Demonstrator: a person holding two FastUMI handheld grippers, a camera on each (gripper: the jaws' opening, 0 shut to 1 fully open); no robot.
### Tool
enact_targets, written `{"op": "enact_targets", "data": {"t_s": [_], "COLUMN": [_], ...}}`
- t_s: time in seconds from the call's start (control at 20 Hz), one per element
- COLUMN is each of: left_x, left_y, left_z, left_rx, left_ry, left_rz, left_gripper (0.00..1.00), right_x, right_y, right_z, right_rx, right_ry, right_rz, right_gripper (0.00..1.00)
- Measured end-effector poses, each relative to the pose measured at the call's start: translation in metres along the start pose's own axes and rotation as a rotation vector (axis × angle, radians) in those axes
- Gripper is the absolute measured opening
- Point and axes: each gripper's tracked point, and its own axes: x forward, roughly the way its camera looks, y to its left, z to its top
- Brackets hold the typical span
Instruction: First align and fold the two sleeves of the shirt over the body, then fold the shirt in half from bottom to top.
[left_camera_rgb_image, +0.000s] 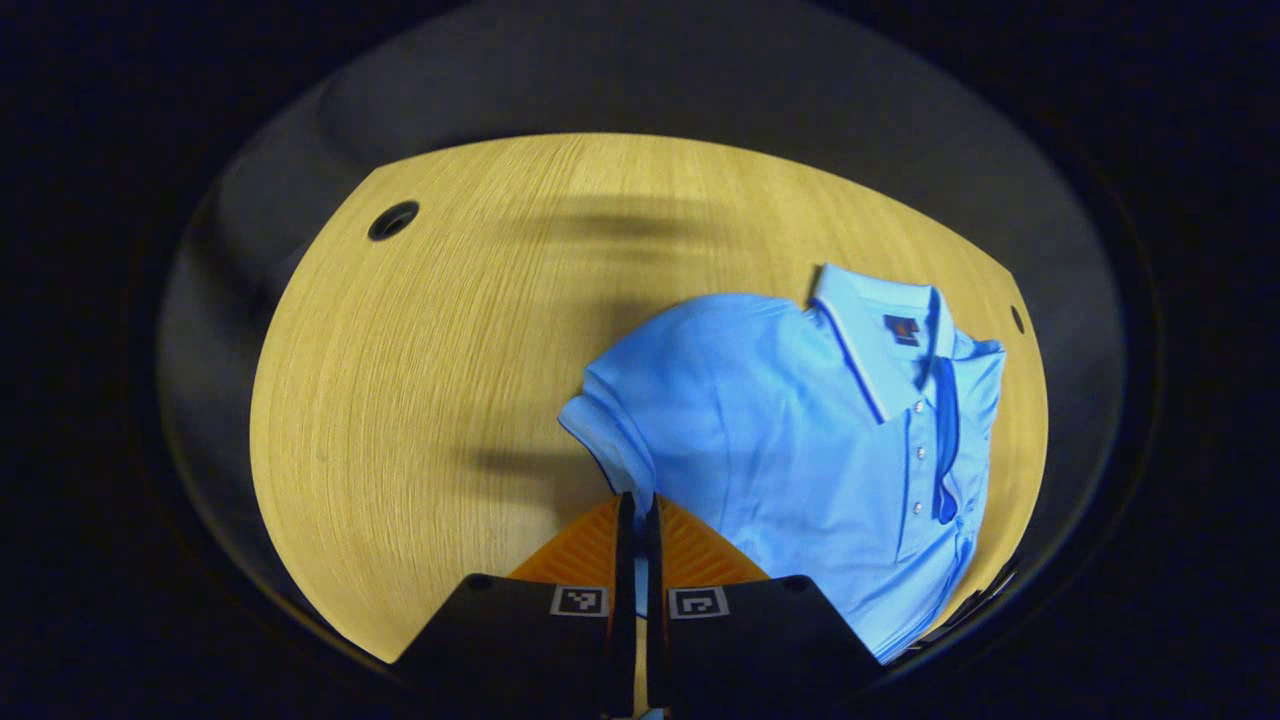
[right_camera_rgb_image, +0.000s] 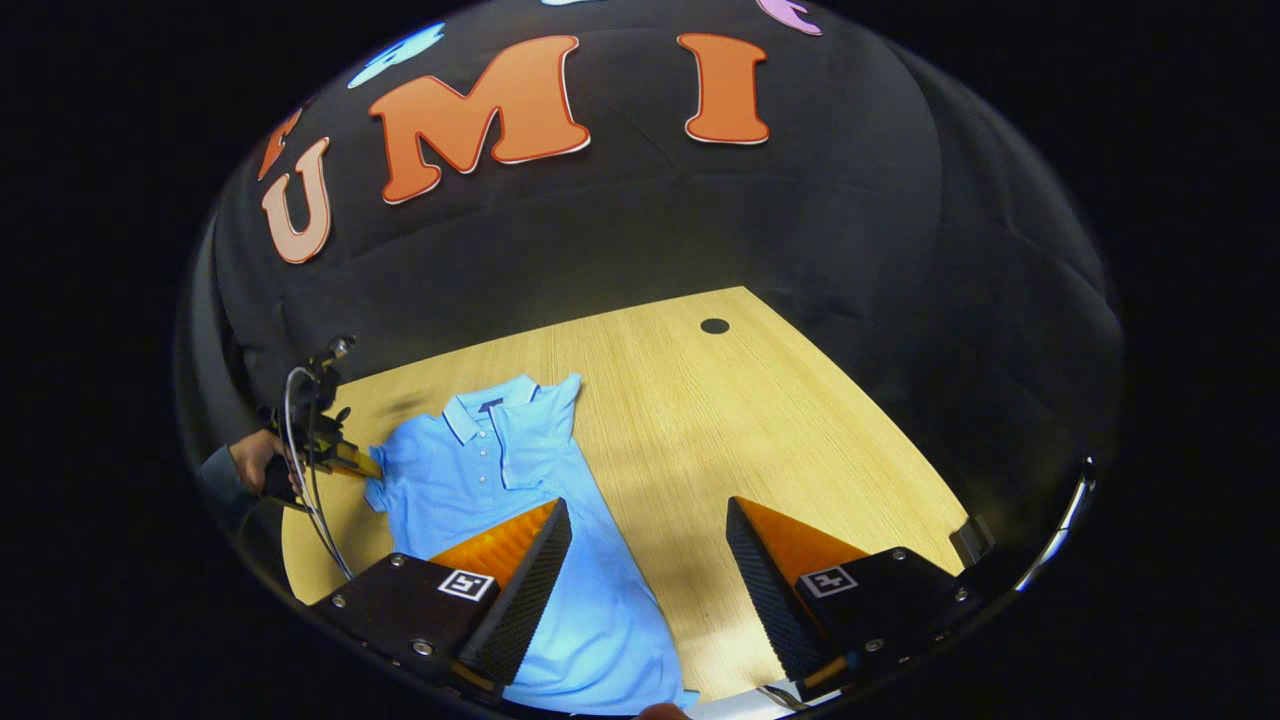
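Observation:
A light blue polo shirt lies front up on the wooden table, its collar toward the far right in the left gripper view. My left gripper is shut on the hem of the near short sleeve, and a strip of blue cloth shows between its fingers. In the right gripper view the shirt lies at the left. Its right side is folded over the body. My right gripper hangs open above the shirt's lower edge and the bare table. The left gripper pinches the shirt's left sleeve.
A person's hand holds the left gripper at the table's left edge. The table has a round cable hole near its far corner, seen also as a cable hole. Bare wood spreads to the right of the shirt.

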Motion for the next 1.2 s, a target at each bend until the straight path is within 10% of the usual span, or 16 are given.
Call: {"op": "enact_targets", "data": {"t_s": [0.9, 1.1, 1.2], "left_x": [-0.023, -0.014, -0.021], "left_y": [-0.205, -0.211, -0.204], "left_z": [0.032, 0.016, 0.005], "left_rx": [0.250, 0.241, 0.247], "left_ry": [-0.062, -0.032, -0.020], "left_rz": [-0.263, -0.310, -0.302], "left_gripper": [0.07, 0.30, 0.71], "right_x": [-0.038, -0.048, -0.048], "right_y": [-0.031, -0.030, -0.027], "right_z": [-0.035, -0.050, -0.055], "right_rx": [0.092, 0.088, 0.075], "right_ry": [0.010, 0.035, 0.049], "right_rz": [-0.104, -0.113, -0.100], "right_gripper": [0.95, 0.95, 0.96]}}
